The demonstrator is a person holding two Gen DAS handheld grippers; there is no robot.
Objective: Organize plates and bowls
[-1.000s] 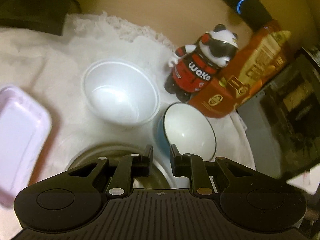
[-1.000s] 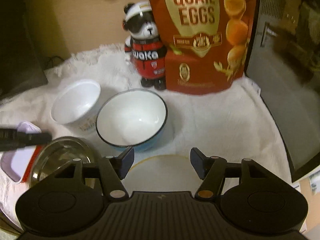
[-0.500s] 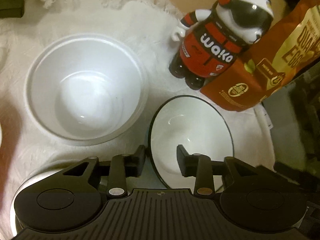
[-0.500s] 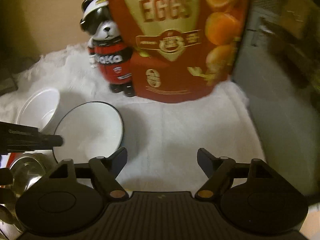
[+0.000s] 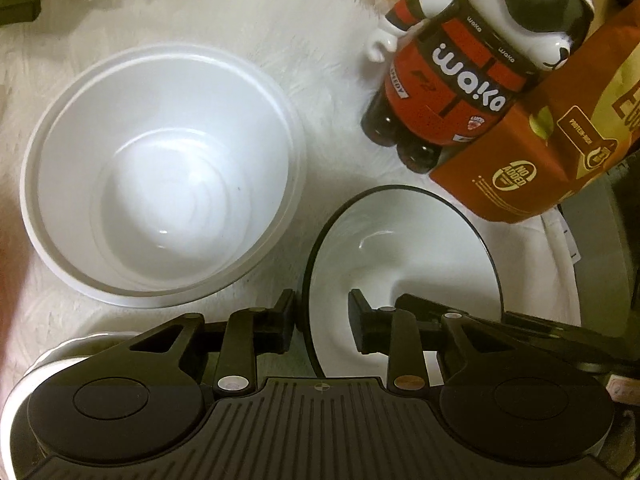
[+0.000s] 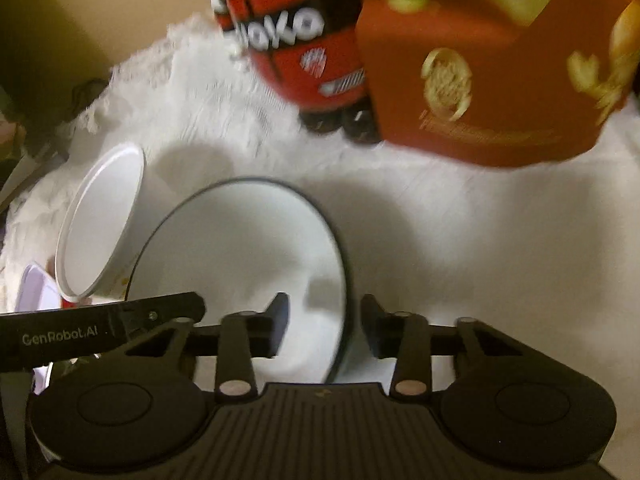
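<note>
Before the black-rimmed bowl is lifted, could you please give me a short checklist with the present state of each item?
1. Left gripper straddles the near rim of the black-rimmed white bowl: ok.
2. Right gripper straddles the opposite rim, its fingers having just been closing: ok.
3. Fingers pressing firmly on the rim: cannot tell.
4. Plain white plastic bowl clear of the grip: ok.
5. Red snack bag overhangs the far rim: not ok.
6. Panda figurine upright, apart from the bowl: ok.

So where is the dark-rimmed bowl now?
The dark-rimmed bowl sits on the white cloth, right of the plain white bowl in the left wrist view, before the panda figure.
</note>
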